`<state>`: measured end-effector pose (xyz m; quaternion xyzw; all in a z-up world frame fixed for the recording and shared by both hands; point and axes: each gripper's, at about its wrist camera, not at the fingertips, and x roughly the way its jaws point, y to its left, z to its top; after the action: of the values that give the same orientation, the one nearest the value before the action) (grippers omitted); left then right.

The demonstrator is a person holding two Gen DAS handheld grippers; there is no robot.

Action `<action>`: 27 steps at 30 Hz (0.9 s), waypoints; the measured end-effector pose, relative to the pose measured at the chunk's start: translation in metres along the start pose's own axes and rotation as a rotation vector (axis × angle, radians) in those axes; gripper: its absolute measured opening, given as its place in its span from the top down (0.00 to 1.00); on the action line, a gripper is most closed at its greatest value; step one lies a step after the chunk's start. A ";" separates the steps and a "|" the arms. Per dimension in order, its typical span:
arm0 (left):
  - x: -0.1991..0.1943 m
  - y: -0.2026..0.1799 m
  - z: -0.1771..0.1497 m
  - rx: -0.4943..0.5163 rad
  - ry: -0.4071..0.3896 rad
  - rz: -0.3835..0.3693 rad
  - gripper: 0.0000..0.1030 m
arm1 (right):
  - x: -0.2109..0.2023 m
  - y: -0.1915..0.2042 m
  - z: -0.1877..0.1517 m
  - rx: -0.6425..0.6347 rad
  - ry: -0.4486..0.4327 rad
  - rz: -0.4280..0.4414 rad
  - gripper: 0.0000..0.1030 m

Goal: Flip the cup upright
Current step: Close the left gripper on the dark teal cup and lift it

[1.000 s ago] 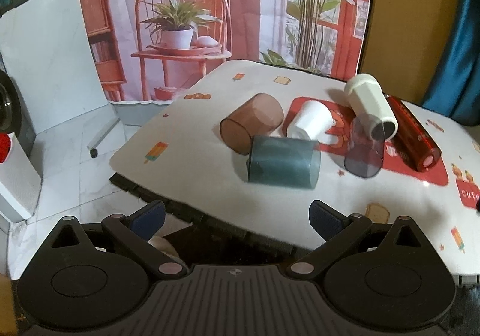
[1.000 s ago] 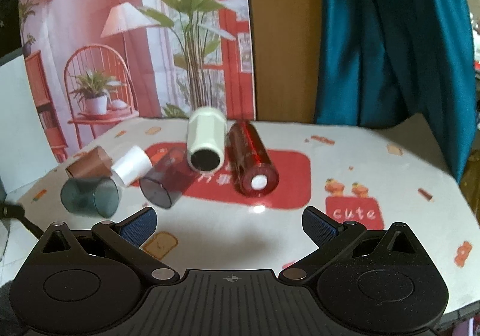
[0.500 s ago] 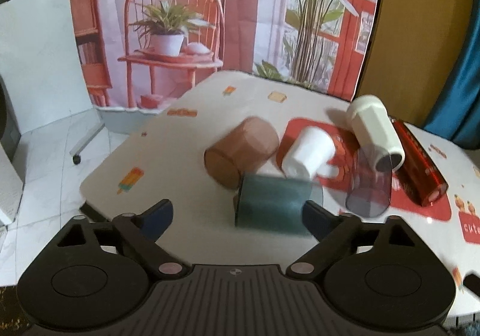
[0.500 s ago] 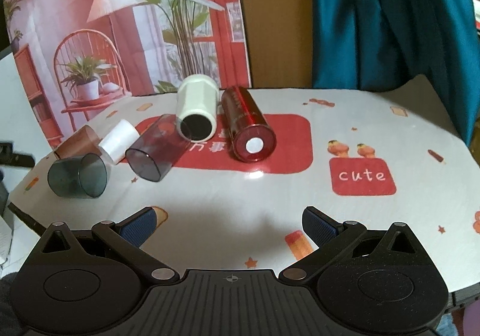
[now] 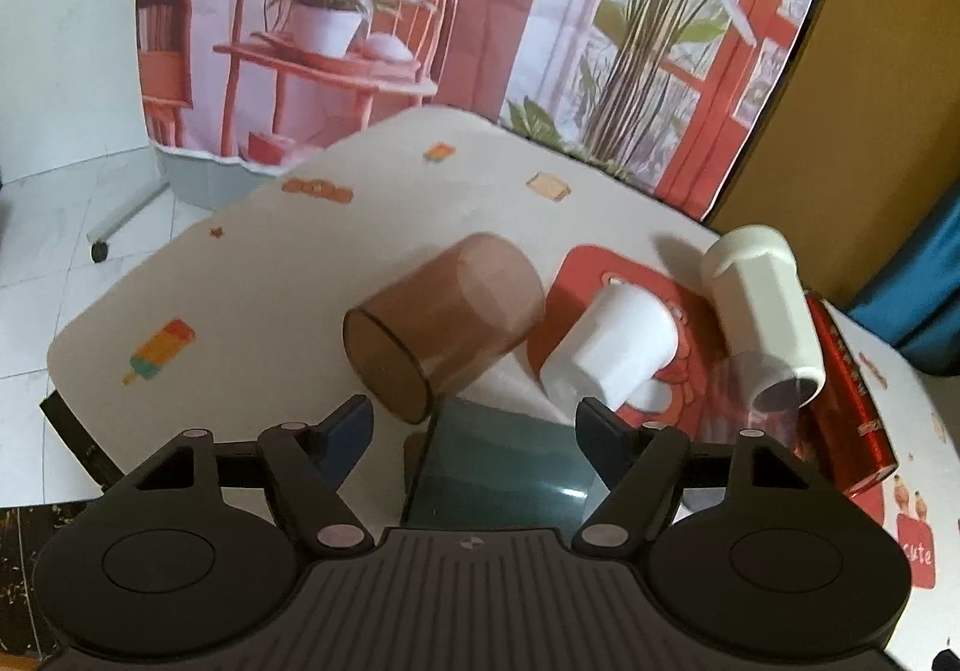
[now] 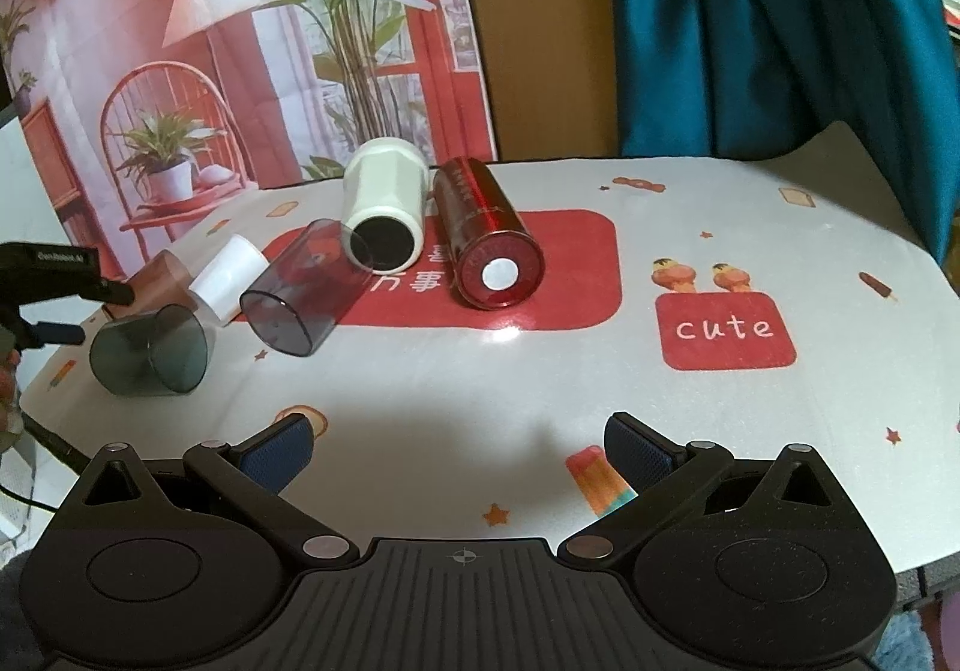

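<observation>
Several cups lie on their sides on the table. A dark teal translucent cup [image 5: 504,467] lies between the open fingers of my left gripper [image 5: 474,425], not clamped; it also shows in the right wrist view [image 6: 150,350]. Behind it lie a brown translucent cup [image 5: 444,323], a small white cup [image 5: 612,347], a tall white cup [image 5: 762,311], a smoky purple cup [image 6: 300,287] and a red metallic tumbler [image 6: 489,245]. My right gripper [image 6: 459,449] is open and empty above the front of the table.
The table [image 6: 600,371] has a white patterned cloth with red patches. Its left edge [image 5: 66,365] drops to a tiled floor. A printed backdrop [image 5: 420,11] and a teal curtain [image 6: 750,11] stand behind.
My left gripper has moved forward over the table edge, so the teal cup now sits between its fingers. My right gripper has drawn back slightly; the cups have not moved.
</observation>
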<state>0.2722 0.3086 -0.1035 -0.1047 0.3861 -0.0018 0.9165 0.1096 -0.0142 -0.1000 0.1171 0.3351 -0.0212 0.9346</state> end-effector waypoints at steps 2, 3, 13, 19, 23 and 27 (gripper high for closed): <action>0.002 0.001 -0.002 -0.002 0.014 -0.017 0.35 | 0.000 -0.001 -0.001 0.003 0.004 0.002 0.00; 0.002 0.001 -0.003 -0.005 0.017 -0.039 0.38 | 0.001 -0.001 -0.001 0.004 0.007 0.003 0.00; -0.003 -0.008 -0.014 0.042 0.041 -0.133 0.44 | 0.005 0.000 -0.002 0.013 0.020 0.008 0.00; -0.008 -0.021 -0.026 0.079 0.086 -0.223 0.45 | 0.005 0.000 -0.002 0.012 0.018 0.008 0.00; -0.011 -0.025 -0.029 0.094 0.088 -0.226 0.45 | 0.005 0.000 -0.002 0.012 0.018 0.009 0.00; -0.015 -0.018 -0.018 0.063 0.024 -0.202 0.45 | 0.006 -0.001 -0.002 0.017 0.017 0.007 0.00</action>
<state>0.2500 0.2891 -0.1020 -0.1140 0.3840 -0.1077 0.9099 0.1126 -0.0145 -0.1057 0.1264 0.3422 -0.0200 0.9309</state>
